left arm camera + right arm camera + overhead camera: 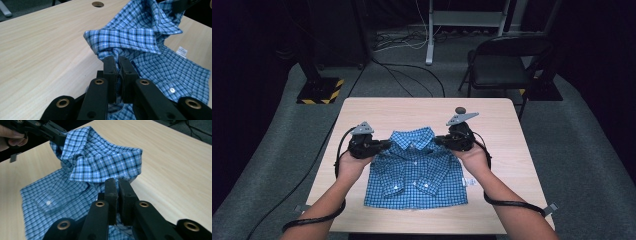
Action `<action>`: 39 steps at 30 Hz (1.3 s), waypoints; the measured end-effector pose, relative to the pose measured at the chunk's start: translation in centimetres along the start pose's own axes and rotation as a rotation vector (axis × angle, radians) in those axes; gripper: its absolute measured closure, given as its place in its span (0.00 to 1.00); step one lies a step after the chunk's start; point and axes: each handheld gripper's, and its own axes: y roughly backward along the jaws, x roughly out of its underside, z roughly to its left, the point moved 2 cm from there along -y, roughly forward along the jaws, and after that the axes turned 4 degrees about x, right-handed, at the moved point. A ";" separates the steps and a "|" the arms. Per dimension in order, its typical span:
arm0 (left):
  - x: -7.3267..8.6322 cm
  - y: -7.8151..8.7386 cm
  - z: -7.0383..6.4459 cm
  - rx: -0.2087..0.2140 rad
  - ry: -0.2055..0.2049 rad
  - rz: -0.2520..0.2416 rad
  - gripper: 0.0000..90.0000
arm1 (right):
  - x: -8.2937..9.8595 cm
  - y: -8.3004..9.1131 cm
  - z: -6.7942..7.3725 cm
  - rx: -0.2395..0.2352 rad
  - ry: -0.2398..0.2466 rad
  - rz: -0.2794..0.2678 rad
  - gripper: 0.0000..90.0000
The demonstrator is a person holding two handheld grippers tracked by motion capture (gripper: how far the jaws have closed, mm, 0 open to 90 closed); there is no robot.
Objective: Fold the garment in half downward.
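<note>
A: Status on the shirt (414, 172)?

B: Blue checked shirt lies front-up around the middle of the table (377, 107), hem toward the near edge, collar toward the far edge. Both sleeves folded across the chest.

A: Left gripper (379, 146)?

B: Clamped on the shirt at its left shoulder, just below the collar. In the left gripper view the jaws are pressed together with fabric pinched between them, collar (130, 37) bunched up right above the tips.

A: Right gripper (443, 140)?

B: Same at the other shoulder. Jaws closed on cloth under the collar edge. Collar area looks raised off the table, though I can't be sure how much from the high view.

A: Anything else on the table?

B: White label (469, 181) sticks out at the shirt's right side seam. Round hole (97, 4) in the tabletop near the far edge. Black chair (502, 62) stands beyond the far right corner.
</note>
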 end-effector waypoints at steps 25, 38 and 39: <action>4.1 2.0 -4.5 0.090 -0.042 0.029 0.94 | 4.9 2.2 5.3 -0.110 0.024 0.004 0.96; 6.7 2.3 -6.5 0.155 -0.029 0.065 0.94 | 7.8 2.6 6.9 -0.150 0.010 0.026 0.96; 6.9 2.3 -6.7 0.161 -0.028 0.068 0.94 | 7.9 2.6 7.0 -0.152 0.009 0.026 0.95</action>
